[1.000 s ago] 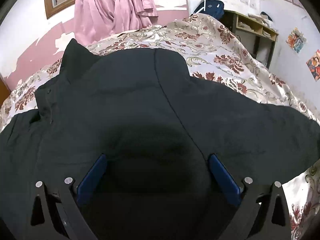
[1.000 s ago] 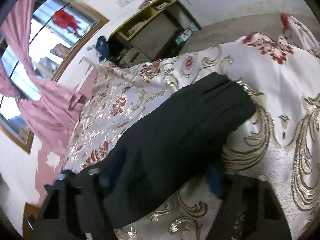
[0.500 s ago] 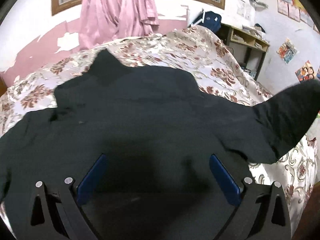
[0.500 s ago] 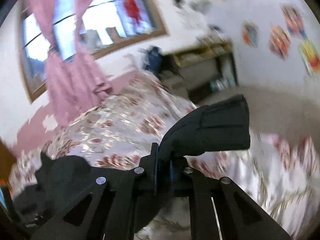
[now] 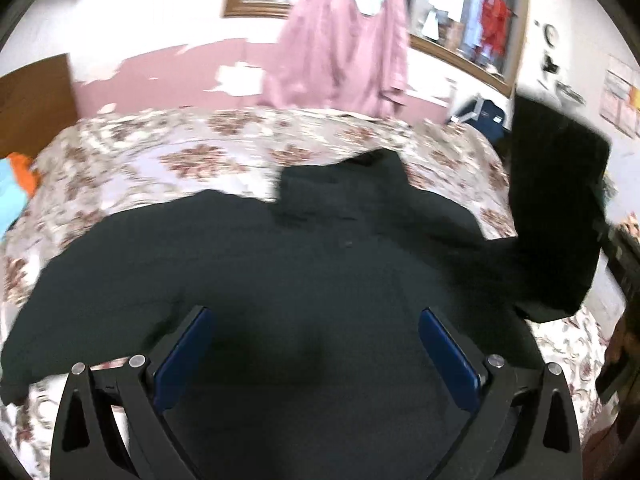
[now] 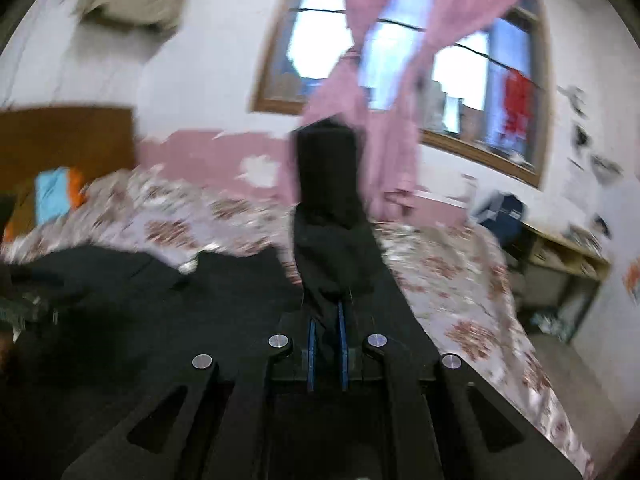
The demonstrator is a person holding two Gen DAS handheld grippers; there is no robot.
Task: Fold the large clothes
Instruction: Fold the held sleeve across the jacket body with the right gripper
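A large black jacket (image 5: 304, 264) lies spread on the floral bedspread (image 5: 160, 160). My left gripper (image 5: 316, 352) is open above the jacket's body, its blue pads wide apart and empty. My right gripper (image 6: 326, 344) is shut on the black sleeve (image 6: 326, 184), which stands up in front of it, lifted off the bed. The raised sleeve also shows at the right of the left wrist view (image 5: 556, 216). The jacket's body lies at the left in the right wrist view (image 6: 140, 300).
A pink curtain (image 5: 344, 48) hangs at the window behind the bed. A wooden headboard (image 6: 64, 144) and blue and orange cloth (image 6: 56, 192) are at the left. A shelf unit (image 6: 560, 264) and a dark blue bag (image 6: 504, 210) stand to the right.
My right gripper has swung the held sleeve up and leftward over the jacket. My left gripper has pulled back and turned, still open above the jacket.
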